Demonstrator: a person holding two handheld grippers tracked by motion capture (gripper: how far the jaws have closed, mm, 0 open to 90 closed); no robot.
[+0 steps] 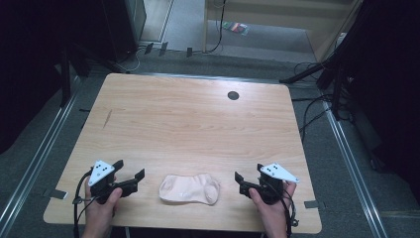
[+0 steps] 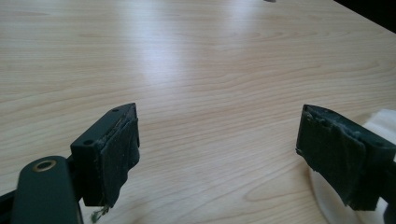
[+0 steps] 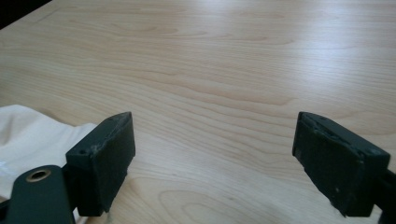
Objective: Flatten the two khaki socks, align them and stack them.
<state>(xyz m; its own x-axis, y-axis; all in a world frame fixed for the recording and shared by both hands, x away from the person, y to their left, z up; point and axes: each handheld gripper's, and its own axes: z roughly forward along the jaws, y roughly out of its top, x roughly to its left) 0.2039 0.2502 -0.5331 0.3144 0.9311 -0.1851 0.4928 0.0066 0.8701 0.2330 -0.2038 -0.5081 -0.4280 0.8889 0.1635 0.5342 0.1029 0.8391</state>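
A pale cream sock (image 1: 189, 189) lies flat near the table's front edge, between the two hands. My left gripper (image 1: 130, 169) rests to the left of it, open, with bare wood between its jaws (image 2: 219, 140). The sock's edge (image 2: 380, 119) peeks past the right jaw in the left gripper view. My right gripper (image 1: 247, 176) sits to the right of the sock, open as well, nothing held (image 3: 212, 144). In the right gripper view the sock (image 3: 32, 135) lies behind the left jaw.
The wooden table (image 1: 188, 119) has a dark round grommet hole (image 1: 233, 95) near its far edge. Cables and black stands crowd the floor at the back and right. A metal rail (image 1: 34, 163) runs along the floor on the left.
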